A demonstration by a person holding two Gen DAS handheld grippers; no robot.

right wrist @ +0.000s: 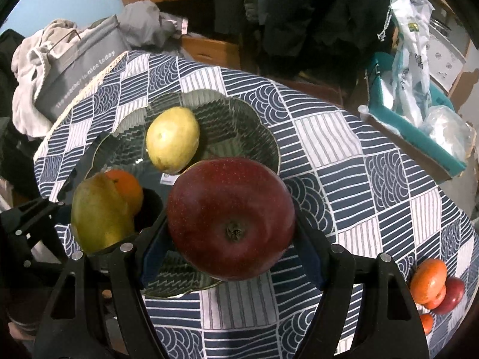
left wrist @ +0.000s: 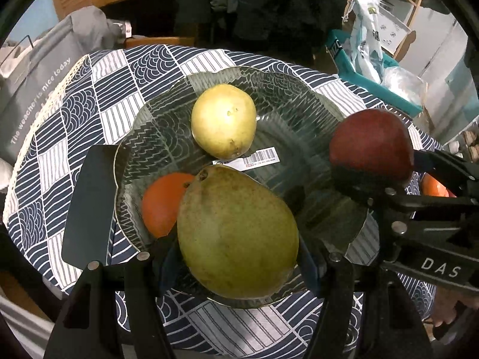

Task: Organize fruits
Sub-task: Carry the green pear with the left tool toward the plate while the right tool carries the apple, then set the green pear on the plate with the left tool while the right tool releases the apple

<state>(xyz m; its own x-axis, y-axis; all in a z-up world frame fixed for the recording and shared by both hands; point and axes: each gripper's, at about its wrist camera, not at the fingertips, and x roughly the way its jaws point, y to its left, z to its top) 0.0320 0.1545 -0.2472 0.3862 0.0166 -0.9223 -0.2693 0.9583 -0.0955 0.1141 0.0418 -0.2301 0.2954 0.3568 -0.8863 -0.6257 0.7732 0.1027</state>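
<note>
A ribbed glass bowl (left wrist: 299, 110) sits on the patterned tablecloth and holds a yellow pear (left wrist: 224, 121) and an orange fruit (left wrist: 163, 205). My left gripper (left wrist: 236, 254) is shut on a green pear (left wrist: 236, 236) over the bowl's near edge. My right gripper (right wrist: 230, 239) is shut on a dark red apple (right wrist: 230, 220), held above the bowl's (right wrist: 239, 110) right rim. That apple also shows in the left wrist view (left wrist: 371, 148). The green pear (right wrist: 100, 212), orange fruit (right wrist: 128, 190) and yellow pear (right wrist: 173, 139) show in the right wrist view.
Loose orange and red fruits (right wrist: 434, 287) lie on the cloth at the right. A barcode label (left wrist: 257, 158) lies in the bowl. A grey bag (right wrist: 80, 68) stands at the far left; a teal box with plastic bags (right wrist: 419, 119) stands at the far right.
</note>
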